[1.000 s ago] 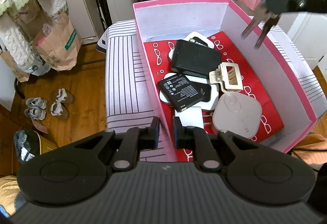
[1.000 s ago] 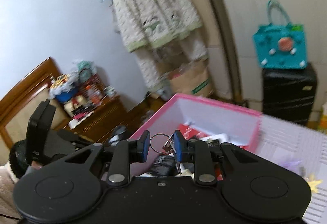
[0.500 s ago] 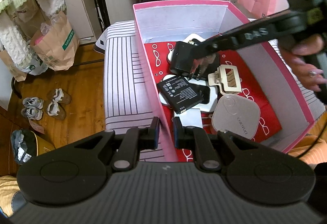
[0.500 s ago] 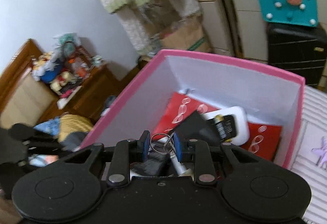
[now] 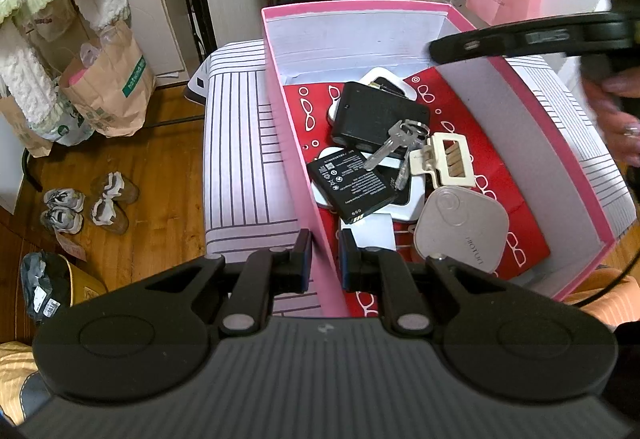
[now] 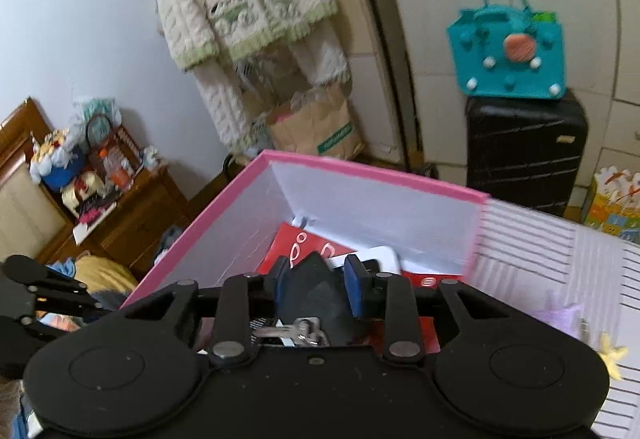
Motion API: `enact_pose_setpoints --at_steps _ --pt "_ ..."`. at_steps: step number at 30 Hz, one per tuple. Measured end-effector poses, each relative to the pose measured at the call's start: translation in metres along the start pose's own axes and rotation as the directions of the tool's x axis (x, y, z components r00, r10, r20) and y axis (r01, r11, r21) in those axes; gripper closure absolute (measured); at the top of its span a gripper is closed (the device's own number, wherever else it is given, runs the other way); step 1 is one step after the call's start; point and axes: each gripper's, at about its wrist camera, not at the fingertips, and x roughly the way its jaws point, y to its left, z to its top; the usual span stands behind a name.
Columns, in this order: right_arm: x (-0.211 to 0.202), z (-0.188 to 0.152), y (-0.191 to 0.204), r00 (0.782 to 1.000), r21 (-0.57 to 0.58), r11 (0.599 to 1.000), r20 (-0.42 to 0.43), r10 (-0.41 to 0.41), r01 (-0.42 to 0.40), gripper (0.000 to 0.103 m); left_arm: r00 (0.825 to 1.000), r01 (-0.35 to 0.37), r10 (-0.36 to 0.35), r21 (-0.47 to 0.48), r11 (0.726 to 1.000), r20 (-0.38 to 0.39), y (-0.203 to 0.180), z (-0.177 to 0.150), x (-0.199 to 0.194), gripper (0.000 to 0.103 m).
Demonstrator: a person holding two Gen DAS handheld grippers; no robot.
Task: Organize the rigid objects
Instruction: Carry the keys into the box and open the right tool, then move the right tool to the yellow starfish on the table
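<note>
The left tongs sit at the near left corner of the pink box, pinching its left wall between the pads. The box rests on a striped white surface, probably a padded stool or bed; the view does not settle which.

Inside the box, on red paper printed with glasses, a rounded grey case lies nearest, toward the near right corner. Just beyond it a phone battery lies on a white tray, and a cream hair clip sits to the right of the battery. The keys lie in the middle of the box, across the near edge of a black charger and touching the hair clip. A second white tray shows behind the charger, toward the far wall.

The right tongs hang above the box over its right wall, spread apart with nothing between the blue pads; the keys show below them. Beyond the box stand a black suitcase with a teal bag on top.
</note>
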Motion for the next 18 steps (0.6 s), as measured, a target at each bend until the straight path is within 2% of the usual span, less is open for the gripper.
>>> enact_pose_setpoints --at_steps 9,14,18 --pt "-0.065 -0.022 -0.032 0.988 0.033 0.992 0.09 -0.122 0.12 0.06 1.0 -0.011 0.011 -0.02 1.0 -0.002 -0.001 0.001 0.0 0.091" --pt "-0.078 -0.04 -0.062 0.973 0.075 0.976 0.087 -0.212 0.206 0.059 1.0 -0.022 0.022 -0.034 0.999 -0.008 -0.002 0.002 0.0 0.091" --pt "-0.082 -0.061 -0.089 0.952 0.092 0.954 0.088 -0.292 0.284 0.058 0.999 -0.045 0.045 -0.021 0.999 -0.016 -0.006 0.003 0.0 0.091"
